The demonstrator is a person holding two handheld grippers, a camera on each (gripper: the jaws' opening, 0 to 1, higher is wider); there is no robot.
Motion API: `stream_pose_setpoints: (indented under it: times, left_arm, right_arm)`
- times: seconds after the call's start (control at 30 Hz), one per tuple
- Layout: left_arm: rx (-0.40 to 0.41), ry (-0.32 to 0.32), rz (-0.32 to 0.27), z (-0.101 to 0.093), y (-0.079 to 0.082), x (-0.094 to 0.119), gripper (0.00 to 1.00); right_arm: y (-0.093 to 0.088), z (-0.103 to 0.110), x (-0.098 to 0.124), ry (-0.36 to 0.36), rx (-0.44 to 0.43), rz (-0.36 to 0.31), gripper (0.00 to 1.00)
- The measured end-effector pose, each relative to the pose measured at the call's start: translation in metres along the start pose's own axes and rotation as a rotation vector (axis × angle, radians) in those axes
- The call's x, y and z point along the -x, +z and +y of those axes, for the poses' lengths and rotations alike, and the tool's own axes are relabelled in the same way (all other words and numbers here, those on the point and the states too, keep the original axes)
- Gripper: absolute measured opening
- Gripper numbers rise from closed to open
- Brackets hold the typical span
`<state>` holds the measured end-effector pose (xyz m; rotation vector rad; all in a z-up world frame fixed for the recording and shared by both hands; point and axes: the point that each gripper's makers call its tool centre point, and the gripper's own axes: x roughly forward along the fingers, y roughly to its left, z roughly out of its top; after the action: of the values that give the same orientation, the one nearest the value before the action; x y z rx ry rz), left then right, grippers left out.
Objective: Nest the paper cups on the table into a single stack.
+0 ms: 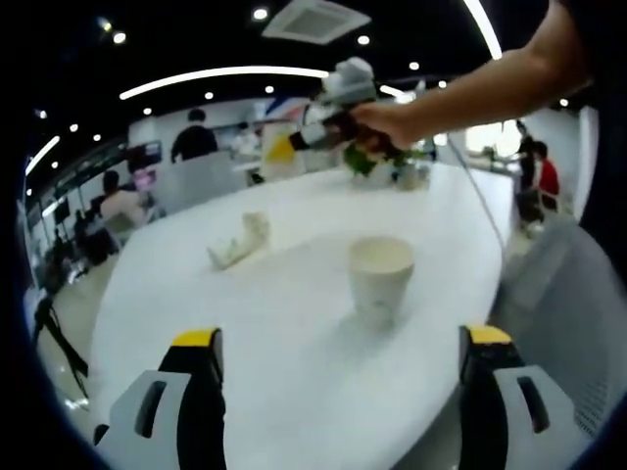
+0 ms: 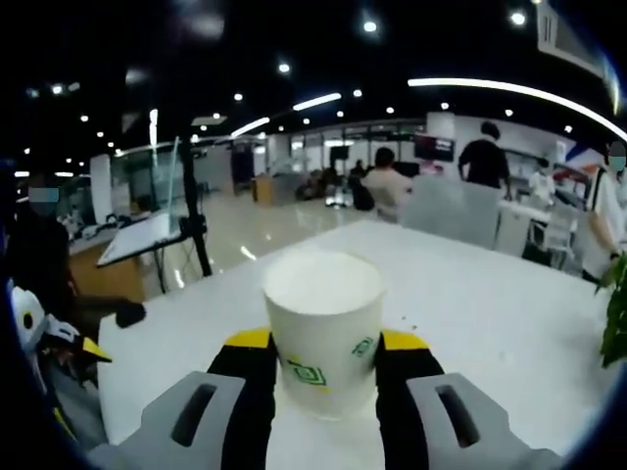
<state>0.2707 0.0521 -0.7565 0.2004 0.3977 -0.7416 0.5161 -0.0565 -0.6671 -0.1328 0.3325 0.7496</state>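
In the right gripper view, a logo-printed paper cup (image 2: 324,328) is clamped upright between the right gripper (image 2: 325,364) jaws, low centre. The left gripper (image 1: 338,357) is held wide apart, with a second paper cup (image 1: 380,277) standing on the white table (image 1: 294,352), centre-right. A squeezed rim may be deformed and nesting blocked.
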Motion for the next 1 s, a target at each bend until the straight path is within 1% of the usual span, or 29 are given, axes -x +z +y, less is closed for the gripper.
stream_pose_setpoints:
  times: [0.1,0.23,0.33,0.43,0.57,0.7,0.8,0.87,0.9,0.93,1.0]
  left_arm:
    - [0.003,0.003,-0.006,0.001,0.001,0.000,0.99]
    - [0.035,0.016,-0.027,0.007,0.004,0.002,0.99]
    - [0.059,0.022,-0.038,0.009,0.006,0.002,0.98]
    - [0.064,0.020,-0.043,0.008,0.007,0.002,0.98]
    - [0.057,0.015,-0.053,0.007,0.010,0.002,0.98]
    - [0.076,0.025,-0.063,0.010,0.011,0.002,0.97]
    - [0.083,0.017,-0.068,0.009,0.012,0.002,0.97]
    - [0.080,0.012,-0.068,0.007,0.012,0.002,0.96]
    - [0.082,0.010,-0.073,0.007,0.013,0.002,0.96]
    - [0.086,0.012,-0.078,0.007,0.014,0.003,0.96]
    - [0.086,0.023,-0.079,0.010,0.014,0.003,0.95]
  right_arm:
    - [-0.003,0.009,0.009,0.019,0.002,0.003,0.37]
    - [-0.006,0.020,0.019,0.037,-0.008,-0.001,0.37]
    - [-0.009,0.031,0.026,0.056,0.019,0.001,0.37]
    - [-0.012,0.045,0.034,0.080,0.039,-0.001,0.37]
    - [-0.011,0.060,0.043,0.106,0.046,-0.016,0.37]
    - [-0.011,0.074,0.053,0.137,0.034,-0.034,0.37]
    - [-0.013,0.088,0.062,0.171,0.018,-0.044,0.37]
    - [-0.017,0.096,0.069,0.182,0.032,-0.042,0.37]
    - [-0.018,0.101,0.072,0.197,0.053,-0.047,0.37]
    - [-0.017,0.110,0.077,0.236,0.071,-0.074,0.37]
    - [-0.022,0.119,0.083,0.261,0.054,-0.069,0.37]
